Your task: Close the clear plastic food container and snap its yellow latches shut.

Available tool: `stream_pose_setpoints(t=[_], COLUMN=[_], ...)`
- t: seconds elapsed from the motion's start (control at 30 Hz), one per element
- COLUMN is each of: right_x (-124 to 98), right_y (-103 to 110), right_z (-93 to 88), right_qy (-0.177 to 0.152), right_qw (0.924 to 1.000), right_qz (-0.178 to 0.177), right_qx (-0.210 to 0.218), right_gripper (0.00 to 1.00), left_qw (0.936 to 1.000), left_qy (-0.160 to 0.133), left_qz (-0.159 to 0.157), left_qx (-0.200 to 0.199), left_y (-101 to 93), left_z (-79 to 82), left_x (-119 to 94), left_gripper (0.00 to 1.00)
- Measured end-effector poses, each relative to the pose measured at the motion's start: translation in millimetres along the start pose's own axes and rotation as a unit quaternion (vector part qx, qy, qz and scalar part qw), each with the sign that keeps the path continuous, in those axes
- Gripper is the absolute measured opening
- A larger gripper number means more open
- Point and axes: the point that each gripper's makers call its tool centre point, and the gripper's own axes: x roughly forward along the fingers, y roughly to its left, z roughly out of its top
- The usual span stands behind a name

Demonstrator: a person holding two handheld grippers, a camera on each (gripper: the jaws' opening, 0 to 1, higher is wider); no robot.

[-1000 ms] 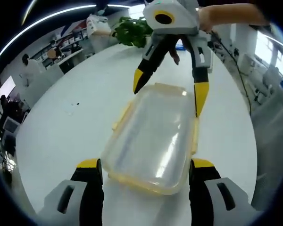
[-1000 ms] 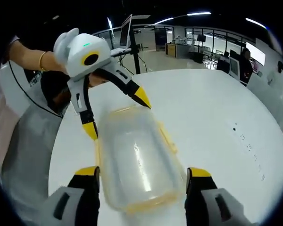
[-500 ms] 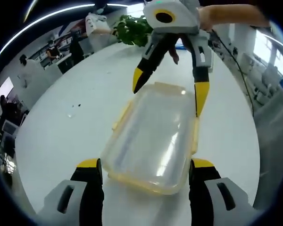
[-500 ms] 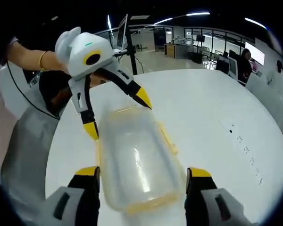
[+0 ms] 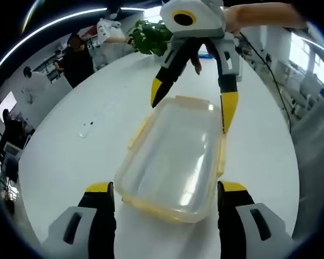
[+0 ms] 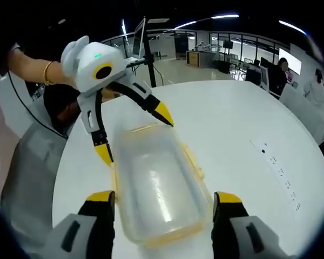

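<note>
The clear plastic container with a yellow rim lies lengthwise on the white table, its lid resting on top. Yellow latches stick out along its sides. My left gripper is open, one jaw on each side of the container's near end. My right gripper comes in from the far end, open, its yellow tips straddling that end. In the right gripper view the same container lies between the jaws of my open right gripper. My left gripper spans the far end there.
The round white table stretches wide to the left of the container, with a small mark on it. A green plant stands at the far edge. A person's grey sleeve is close on the left. People stand at desks behind.
Both grippers stay open around the container's ends, and both views have shifted only slightly. A person in dark clothes has walked into the background of the left gripper view.
</note>
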Motion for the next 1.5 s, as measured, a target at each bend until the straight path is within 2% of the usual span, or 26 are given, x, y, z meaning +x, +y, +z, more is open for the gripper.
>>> stream_pose_setpoints(t=[0.13,0.3,0.4,0.53,0.6,0.7,1.03,1.13,1.33,1.5], right_x=[-3,-11,-16,-25,-30,-36,-48,-50,-54,-64], right_y=[2,5,8,11,13,18,49,64,84,99], right_z=[-2.5,-10.0,-13.1,-15.0,-18.8,-16.4,-24.8,-28.1,-38.9,-41.4], right_qy=[0.004,-0.006,-0.003,-0.010,-0.007,-0.030,-0.051,-0.063,-0.065,-0.081], right_qw=[0.9998,0.9996,0.9993,0.9985,0.9973,0.9946,0.9896,0.9875,0.9848,0.9793], right_qz=[-0.012,-0.024,-0.034,-0.050,-0.060,-0.079,-0.105,-0.106,-0.117,-0.138], right_qx=[-0.016,0.012,0.012,0.022,0.042,0.060,0.085,0.097,0.111,0.124], right_gripper=[0.75,0.76,0.77,0.78,0.79,0.79,0.78,0.78,0.78,0.77], left_qw=[1.0000,0.9994,0.9985,0.9941,0.9934,0.9919,0.9885,0.9849,0.9807,0.9725], left_qy=[0.002,0.005,0.002,-0.031,-0.038,-0.046,-0.064,-0.091,-0.109,-0.154], left_qz=[0.002,0.014,0.022,0.040,0.041,0.046,0.058,0.067,0.074,0.082], left_qx=[-0.007,-0.032,-0.049,-0.096,-0.101,-0.109,-0.124,-0.131,-0.145,-0.155], left_y=[-1.4,-3.1,-5.3,-9.2,-13.4,-20.9,-41.9,-54.6,-71.9,-82.2], left_z=[-5.6,-20.6,-24.6,-21.0,-20.9,-22.5,-19.9,-11.8,-13.3,-7.0], left_x=[-6,-18,-25,-36,-39,-46,-70,-83,-95,-107], left_gripper=[0.76,0.76,0.76,0.76,0.76,0.76,0.77,0.78,0.78,0.78])
